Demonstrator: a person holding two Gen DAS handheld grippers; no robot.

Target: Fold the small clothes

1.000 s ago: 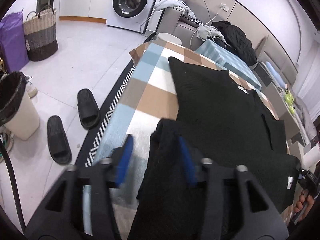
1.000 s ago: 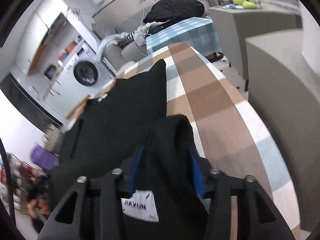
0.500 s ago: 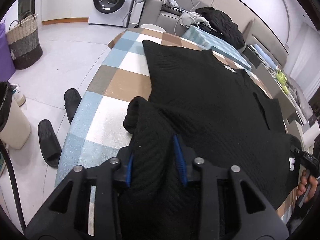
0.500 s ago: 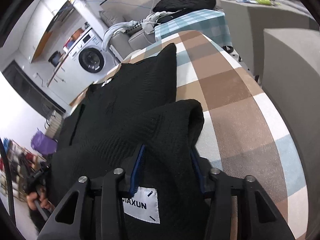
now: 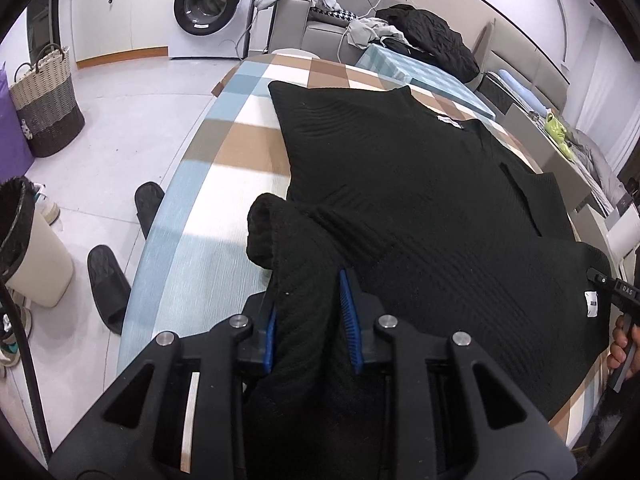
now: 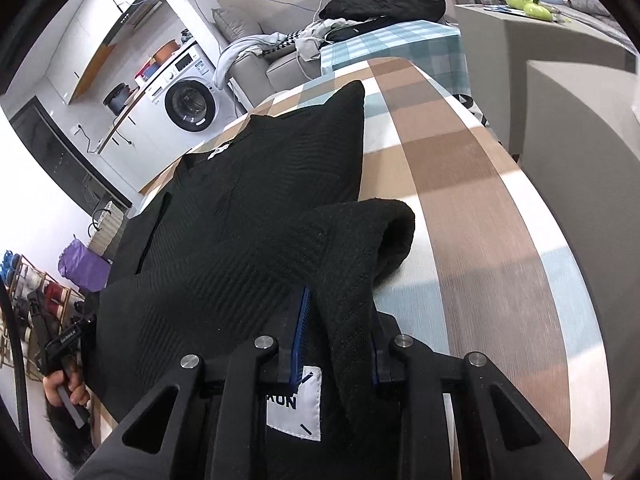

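Observation:
A black knit sweater (image 5: 420,200) (image 6: 260,208) lies spread on the checked table (image 5: 224,152) (image 6: 480,208). My left gripper (image 5: 307,292) has a bunched fold of the sweater's near left corner between its blue pads; its jaws are closing and the pads press the fabric. My right gripper (image 6: 340,312) holds the near right corner the same way, jaws closing on the knit beside a white label (image 6: 294,404). Each gripped fold is lifted and rolled over. A hand with the other gripper (image 5: 618,296) (image 6: 66,340) shows at the edge of each view.
Left of the table on the white floor are two black slippers (image 5: 108,280), a bin (image 5: 28,240) and a woven basket (image 5: 46,108). A washing machine (image 5: 208,4) stands at the back. A sofa with piled clothes (image 5: 424,36) is behind the table; grey furniture (image 6: 580,140) is to the right.
Both grippers have closed down on the sweater's near corners. The left one has carried its corner along the table, rolling the fabric over. The right one has barely moved.

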